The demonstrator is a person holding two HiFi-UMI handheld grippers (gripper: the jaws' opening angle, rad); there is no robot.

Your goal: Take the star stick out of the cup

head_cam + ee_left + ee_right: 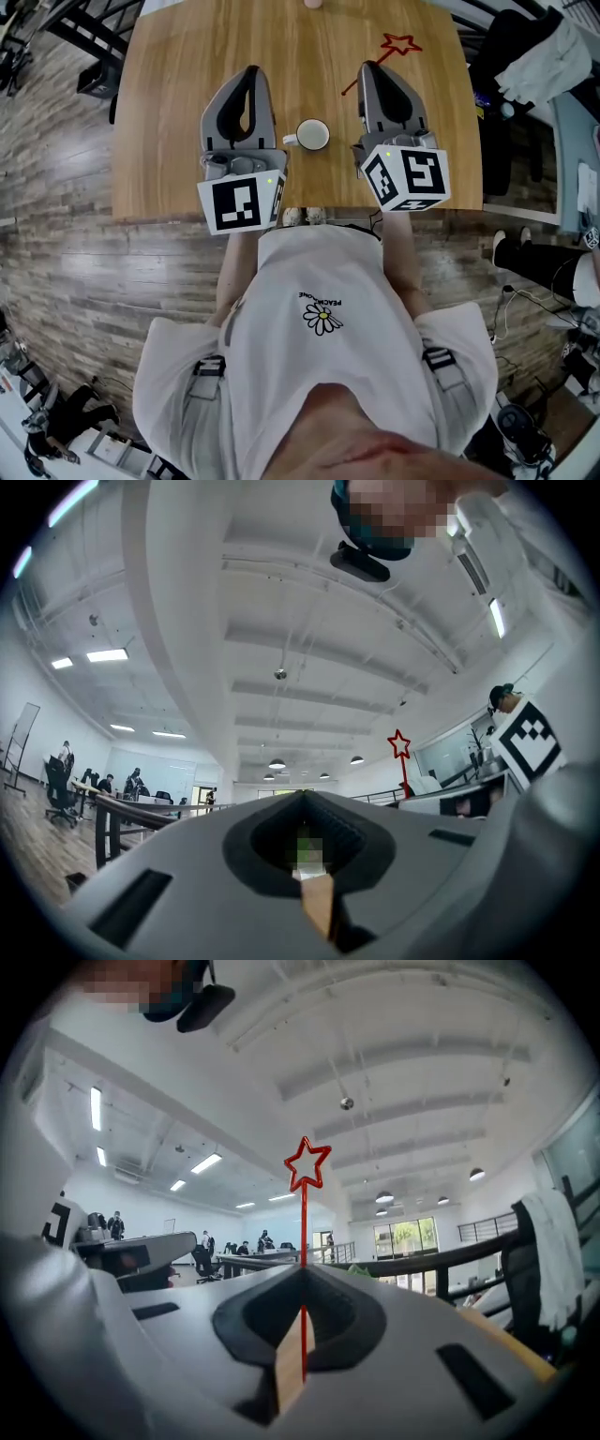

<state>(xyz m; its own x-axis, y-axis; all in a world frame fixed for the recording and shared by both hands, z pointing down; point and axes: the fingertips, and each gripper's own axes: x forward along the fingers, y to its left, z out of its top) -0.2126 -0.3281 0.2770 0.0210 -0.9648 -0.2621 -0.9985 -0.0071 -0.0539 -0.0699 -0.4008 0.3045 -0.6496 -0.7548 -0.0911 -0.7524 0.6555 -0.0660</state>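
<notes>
A white cup (312,135) stands on the wooden table (187,94) between my two grippers, and nothing shows inside it. The red star stick (400,44) is out of the cup, clamped in my right gripper (370,67). Its thin shaft runs between the shut jaws and the star points away over the table's far right. In the right gripper view the star stick (307,1163) rises straight out of the right gripper (303,1269). My left gripper (251,70) rests left of the cup, shut and empty. The left gripper (302,794) view shows the star stick (400,744) off to the right.
The table's near edge lies just under both marker cubes. A small pale object (312,3) sits at the far edge. A dark chair draped with clothes (534,56) stands right of the table, and black furniture (94,75) stands at the left.
</notes>
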